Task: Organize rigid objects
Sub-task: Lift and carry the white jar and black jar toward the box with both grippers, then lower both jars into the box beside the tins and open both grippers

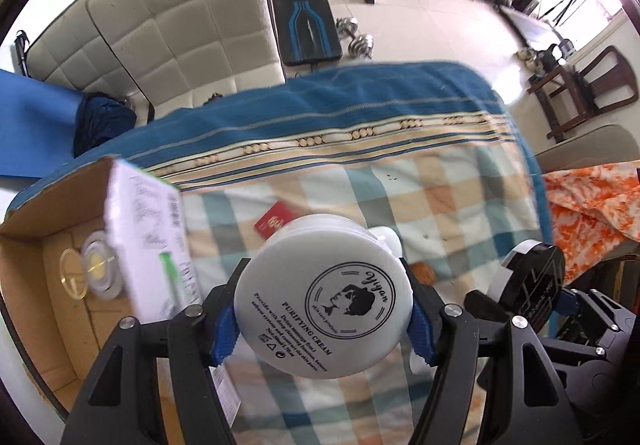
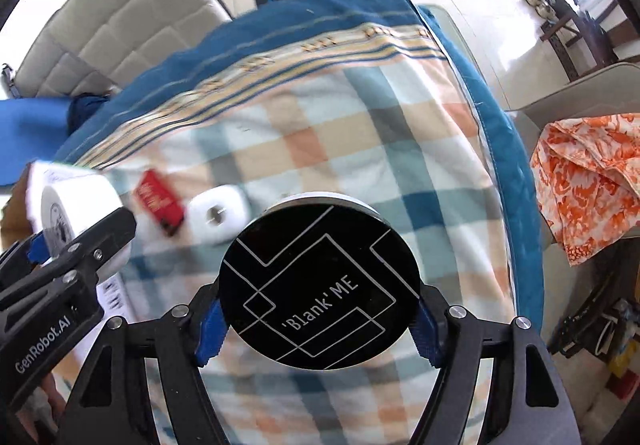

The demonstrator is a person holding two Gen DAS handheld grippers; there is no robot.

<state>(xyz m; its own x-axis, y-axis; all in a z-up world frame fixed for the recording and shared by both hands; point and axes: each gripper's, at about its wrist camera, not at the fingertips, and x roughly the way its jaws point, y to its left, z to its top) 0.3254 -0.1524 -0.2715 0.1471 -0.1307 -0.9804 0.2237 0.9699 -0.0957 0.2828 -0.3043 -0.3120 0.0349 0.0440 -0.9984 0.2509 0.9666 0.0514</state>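
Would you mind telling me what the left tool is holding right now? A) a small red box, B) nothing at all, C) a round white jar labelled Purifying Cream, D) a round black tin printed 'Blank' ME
C: the left tool is shut on the round white jar labelled Purifying Cream, while the round black tin sits in the right tool.

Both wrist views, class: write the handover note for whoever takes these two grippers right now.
Left gripper: shut on white Yiyan purifying cream jar, held above the checked blanket.
Right gripper: shut on black Blank ME tin.
Cardboard box at left already holds a clear round case and a white carton.
Left on the blanket: red card box, white square-ish container.
Next, probably: put both held items in the box.
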